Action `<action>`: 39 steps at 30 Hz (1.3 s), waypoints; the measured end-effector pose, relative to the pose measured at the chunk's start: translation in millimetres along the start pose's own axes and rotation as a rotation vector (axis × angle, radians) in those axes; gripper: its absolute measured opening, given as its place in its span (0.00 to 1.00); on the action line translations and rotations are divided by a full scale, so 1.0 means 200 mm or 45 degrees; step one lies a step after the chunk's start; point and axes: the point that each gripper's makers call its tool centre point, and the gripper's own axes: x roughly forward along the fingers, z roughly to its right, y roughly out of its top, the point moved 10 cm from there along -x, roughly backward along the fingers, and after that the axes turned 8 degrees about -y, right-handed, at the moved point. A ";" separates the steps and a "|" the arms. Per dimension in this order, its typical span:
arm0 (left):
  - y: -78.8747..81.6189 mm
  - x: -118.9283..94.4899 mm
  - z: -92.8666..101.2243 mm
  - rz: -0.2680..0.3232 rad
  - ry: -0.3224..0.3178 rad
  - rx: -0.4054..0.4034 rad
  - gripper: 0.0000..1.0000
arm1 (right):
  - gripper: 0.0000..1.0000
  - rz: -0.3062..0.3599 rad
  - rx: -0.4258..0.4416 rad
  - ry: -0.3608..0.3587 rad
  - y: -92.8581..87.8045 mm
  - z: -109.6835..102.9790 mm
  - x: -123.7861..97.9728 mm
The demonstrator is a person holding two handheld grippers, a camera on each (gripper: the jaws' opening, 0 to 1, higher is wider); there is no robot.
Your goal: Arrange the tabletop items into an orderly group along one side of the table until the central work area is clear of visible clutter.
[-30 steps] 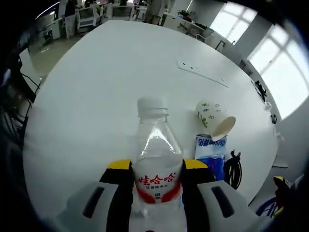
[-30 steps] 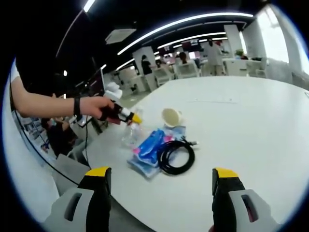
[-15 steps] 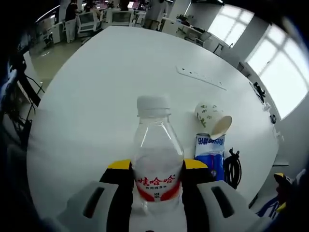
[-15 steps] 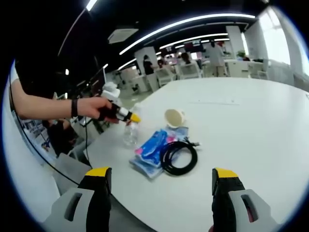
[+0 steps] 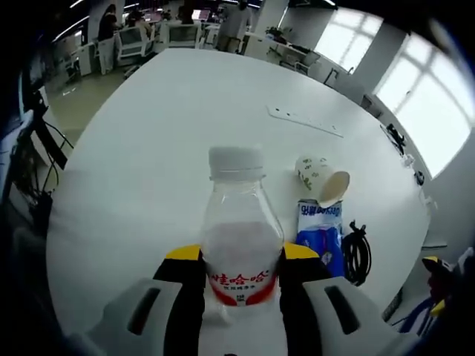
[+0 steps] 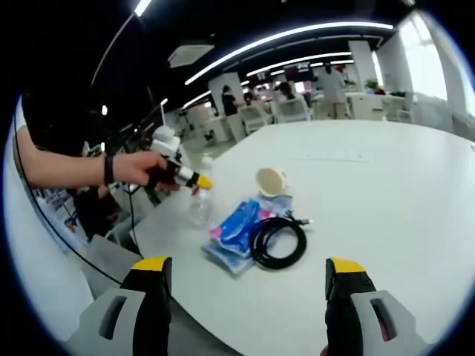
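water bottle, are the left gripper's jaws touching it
Touching. In the left gripper view the left gripper has both yellow-tipped jaws pressed against the water bottle at its red label, with no gap showing.

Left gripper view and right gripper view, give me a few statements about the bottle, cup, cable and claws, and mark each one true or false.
1. The left claw is shut on the clear plastic water bottle with a white cap. True.
2. The white paper cup with green print stands upright. False: it lies on its side on the white round table.
3. The right claw holds the coiled black cable. False: it is open and holds nothing; the cable lies on the table.
4. The blue plastic packet lies beside the cable. True.
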 end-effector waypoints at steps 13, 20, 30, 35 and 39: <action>-0.06 -0.08 0.01 0.033 0.021 0.075 0.37 | 0.87 -0.002 -0.005 0.013 -0.02 -0.03 0.00; -0.11 -0.12 0.02 0.053 0.017 0.114 0.37 | 0.87 -0.004 -0.006 0.025 -0.03 -0.04 0.01; -0.15 -0.15 0.01 0.066 0.019 0.165 0.37 | 0.87 -0.006 -0.014 0.037 -0.03 -0.05 0.01; -0.17 -0.14 -0.01 0.076 0.025 0.193 0.37 | 0.87 -0.011 -0.015 0.040 -0.04 -0.05 0.02; -0.18 -0.13 -0.01 0.079 0.031 0.207 0.37 | 0.87 -0.014 -0.017 0.046 -0.03 -0.06 0.01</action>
